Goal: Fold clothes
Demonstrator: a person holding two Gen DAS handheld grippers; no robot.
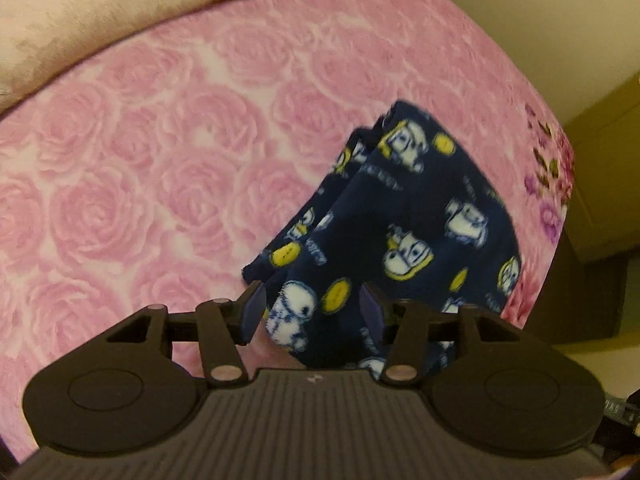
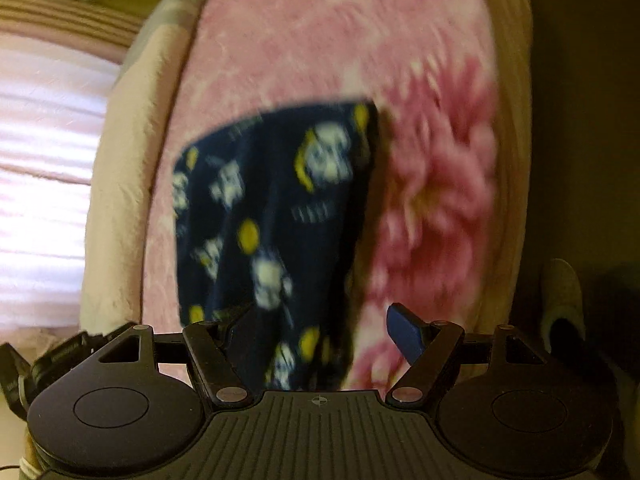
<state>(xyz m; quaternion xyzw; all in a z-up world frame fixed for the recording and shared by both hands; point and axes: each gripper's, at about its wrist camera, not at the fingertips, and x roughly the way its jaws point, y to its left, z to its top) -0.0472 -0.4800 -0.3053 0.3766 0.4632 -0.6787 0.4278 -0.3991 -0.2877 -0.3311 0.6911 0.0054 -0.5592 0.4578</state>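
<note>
Left gripper (image 1: 312, 312): we've got it pointing steeply down over the bed, jaws about half apart. A fold of the navy garment (image 1: 404, 220) sits right between the pads, but we honestly can't tell if they're pinching it or just straddling it.

Right gripper (image 2: 324, 336): jaws spread wide. The navy garment (image 2: 276, 208) runs up between them, closer to the left finger. The blue pad on the right finger (image 2: 406, 334) stands clear of the cloth with pink blanket showing in the gap, so we'd say nothing is gripped here.

Garment: dark blue fleece with white cartoon figures and yellow dots, folded into a few layers. From the left gripper it stretches ahead and a bit to the right; from the right gripper it goes straight ahead. That view is pretty motion-blurred.

Blanket: pink rose-pattern blanket (image 1: 160, 152) under everything, spreading ahead and to the left of the left gripper.

Cushion: beige cushion (image 1: 80, 4) far ahead-left of the left gripper, past the blanket's edge.
</note>
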